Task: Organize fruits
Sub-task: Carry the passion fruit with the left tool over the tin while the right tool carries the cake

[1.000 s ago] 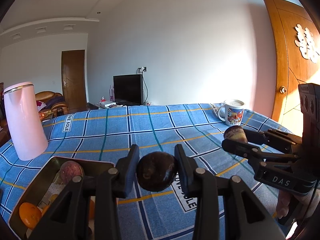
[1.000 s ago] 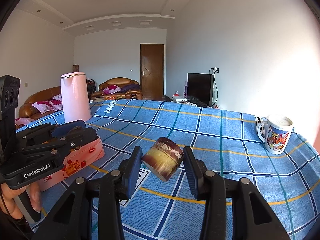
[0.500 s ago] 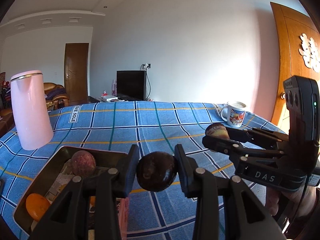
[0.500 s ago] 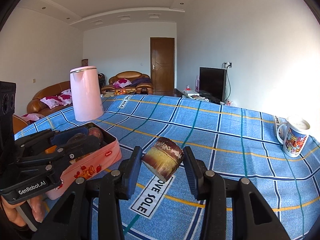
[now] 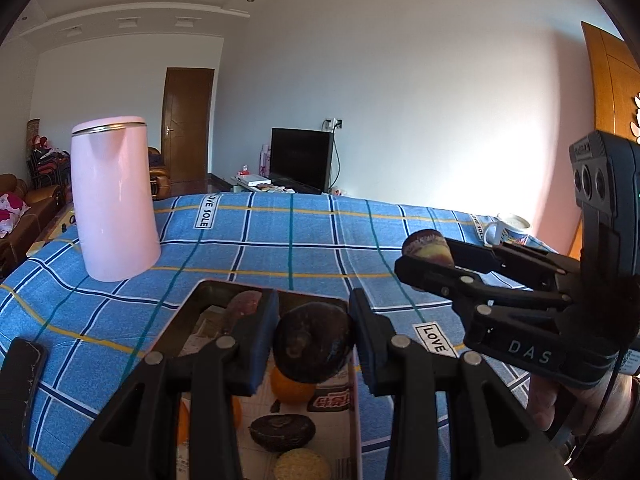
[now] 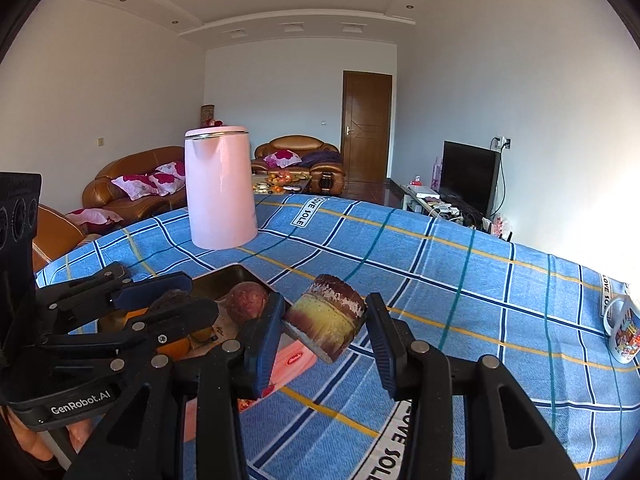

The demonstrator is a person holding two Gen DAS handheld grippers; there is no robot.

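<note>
Presently both hands carry fruit toward the tin. Left gripper (image 5: 312, 340): jaws drawn in close and pressing on a dark round fruit (image 5: 313, 347), held in the air above the open box (image 5: 192, 300), which sits on the blue checked cloth (image 5: 280, 240). From the left wrist view the box lies at 6 o'clock, directly beneath the held fruit; inside it an orange (image 5: 290, 390), a second dark fruit (image 5: 282, 432), a pale yellow piece (image 5: 302, 466) and a purplish fruit (image 5: 244, 304) at its far end are visible.

Right gripper (image 6: 325, 330): jaws likewise narrow and clamped on a cut yellow-and-brown fruit piece (image 6: 326, 322). In the right wrist view the box stands at 9 o'clock of this piece, partly hidden by the left tool; the piece hangs over the box's near corner or just beside it, which cannot be settled.

Bystanders: pink kettle (image 5: 114, 200) at 11 o'clock of the box, mug (image 6: 622, 330) well apart at 3 o'clock.

Judged step: delivery, fruit not yet released. Next move calls for lowering the dark fruit into a free patch among those already in the box, then parting the jaws; the right piece needs shifting toward 9 o'clock first, with the two tools kept from fouling one another
</note>
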